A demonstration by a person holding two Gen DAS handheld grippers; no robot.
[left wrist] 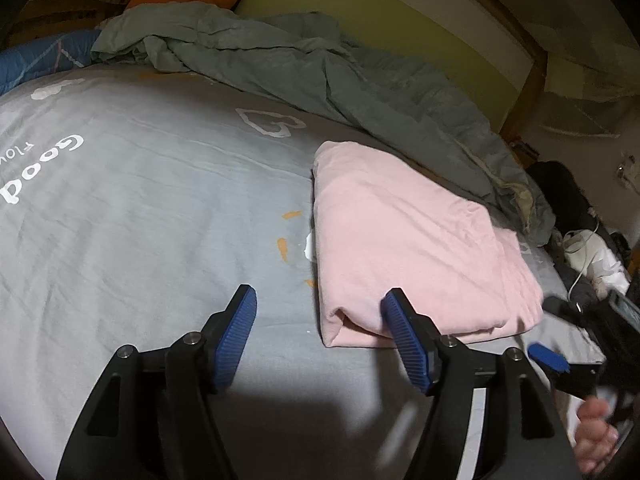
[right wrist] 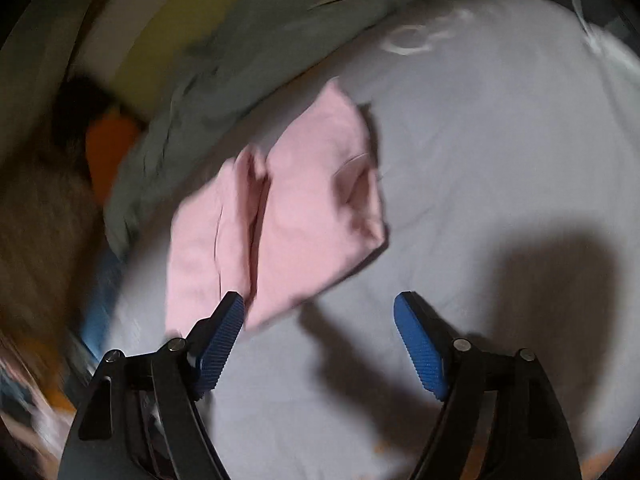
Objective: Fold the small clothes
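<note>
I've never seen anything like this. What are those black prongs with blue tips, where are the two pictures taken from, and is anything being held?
There is no robot here: a person holds a two-finger gripper in each hand, and each carries a wide-angle camera looking along its fingers. One picture comes from the left gripper, the other from the right gripper. The blue tips are grip pads. On the grey bed sheet lies a folded pink garment, with a crumpled grey-green quilt behind. Both grippers are open and hold nothing. The left one's right finger is at the garment's near edge.
</note>
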